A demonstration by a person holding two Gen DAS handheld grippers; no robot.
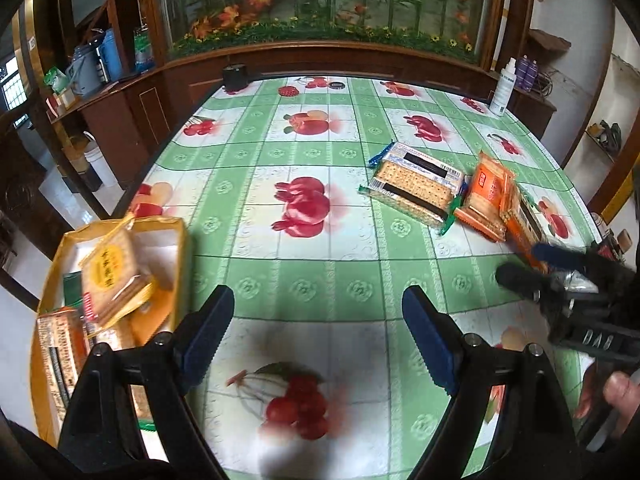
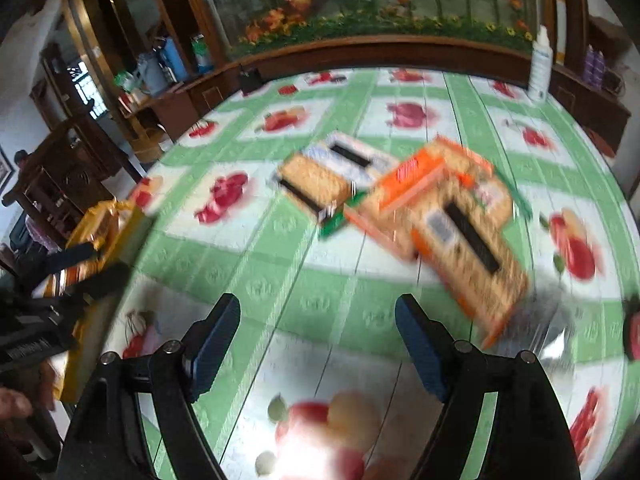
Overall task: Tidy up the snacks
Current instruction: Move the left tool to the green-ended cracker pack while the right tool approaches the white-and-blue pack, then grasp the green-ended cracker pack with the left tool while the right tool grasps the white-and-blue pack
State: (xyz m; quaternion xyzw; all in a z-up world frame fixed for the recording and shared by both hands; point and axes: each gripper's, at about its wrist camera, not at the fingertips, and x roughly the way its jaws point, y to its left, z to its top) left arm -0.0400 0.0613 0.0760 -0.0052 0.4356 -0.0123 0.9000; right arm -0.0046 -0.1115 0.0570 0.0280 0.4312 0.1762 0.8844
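Tools: left tool [image 1: 318, 334] and right tool [image 2: 318, 338] both agape, empty. Cracker packs [image 1: 416, 188] at 2 o'clock on surface [image 1: 320, 272]; yellow box [image 1: 176, 240] at 9 o'clock. Advice: straddle one pack's short sides, close squarely, carry to box.

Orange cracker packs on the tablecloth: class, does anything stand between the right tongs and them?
Nothing visible does. The right tongs stand open over bare tablecloth, and the orange cracker packs lie just ahead, slightly to the right.

Dark wooden cabinets [image 1: 132, 112] and a floral mural [image 1: 320, 0] line white walls [image 1: 576, 40].
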